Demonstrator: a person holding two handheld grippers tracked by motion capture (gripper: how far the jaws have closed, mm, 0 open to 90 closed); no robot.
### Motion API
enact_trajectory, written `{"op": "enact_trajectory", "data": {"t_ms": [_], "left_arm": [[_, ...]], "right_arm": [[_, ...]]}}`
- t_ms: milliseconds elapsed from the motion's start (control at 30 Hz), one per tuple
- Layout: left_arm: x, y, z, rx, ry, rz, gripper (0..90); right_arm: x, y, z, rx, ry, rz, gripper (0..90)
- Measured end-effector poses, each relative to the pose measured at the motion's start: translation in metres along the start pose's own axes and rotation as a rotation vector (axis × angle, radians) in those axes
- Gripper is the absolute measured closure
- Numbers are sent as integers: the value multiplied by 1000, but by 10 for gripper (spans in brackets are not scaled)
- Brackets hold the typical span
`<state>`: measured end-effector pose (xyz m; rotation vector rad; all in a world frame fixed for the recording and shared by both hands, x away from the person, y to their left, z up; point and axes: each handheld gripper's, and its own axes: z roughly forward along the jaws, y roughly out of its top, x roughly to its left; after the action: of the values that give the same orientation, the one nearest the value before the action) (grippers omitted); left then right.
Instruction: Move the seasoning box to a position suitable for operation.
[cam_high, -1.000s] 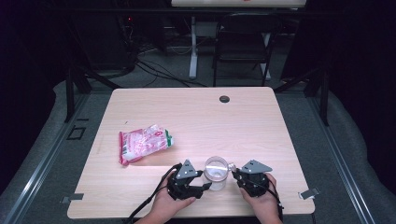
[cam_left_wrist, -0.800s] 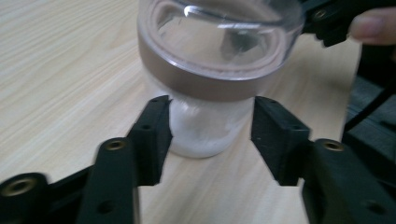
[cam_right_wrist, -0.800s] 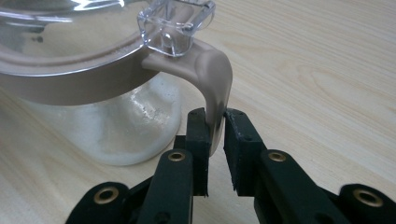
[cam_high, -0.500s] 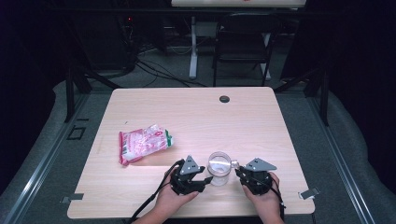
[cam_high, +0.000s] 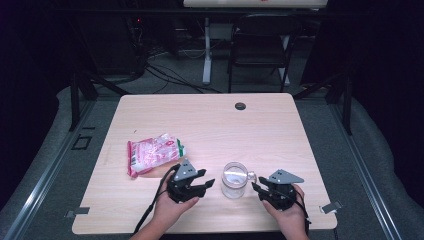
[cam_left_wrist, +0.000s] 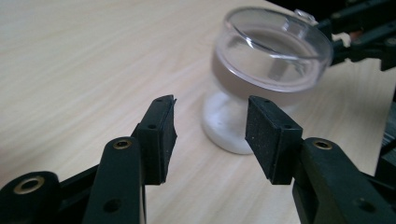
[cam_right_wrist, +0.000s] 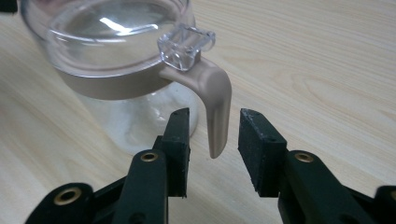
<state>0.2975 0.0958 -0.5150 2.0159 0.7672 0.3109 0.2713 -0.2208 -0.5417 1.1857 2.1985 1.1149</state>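
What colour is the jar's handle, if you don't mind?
Beige handle, clearest in the right gripper view.

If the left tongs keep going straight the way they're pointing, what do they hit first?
Most likely the clear jar: the left tongs stand open, aimed at its lower body and white base, with only bare table between. The exact gap is hard to judge.

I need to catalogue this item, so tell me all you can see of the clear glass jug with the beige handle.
The clear glass jug stands upright near the wooden table's front edge. It has a rounded see-through body, a beige band under the rim, a clear lid with a square tab, and a downward-curving beige handle. The handle hangs between the right gripper's open jaws, untouched; the left gripper stands open, apart.
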Motion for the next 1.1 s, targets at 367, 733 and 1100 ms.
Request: {"op": "enact_trajectory", "data": {"t_ms": [367,733,1100], "left_arm": [[48,-11,-44,-24,158,-58,527],[62,-22,-56,-35,193,-109,553],[58,-24,-58,-40,201,-113,663]], "right_arm": [[-5,7,-6,-2,31,-45,586],[-7,11,-3,-12,77,-53,614],[-1,24,-25,-60,130,41,725]]}}
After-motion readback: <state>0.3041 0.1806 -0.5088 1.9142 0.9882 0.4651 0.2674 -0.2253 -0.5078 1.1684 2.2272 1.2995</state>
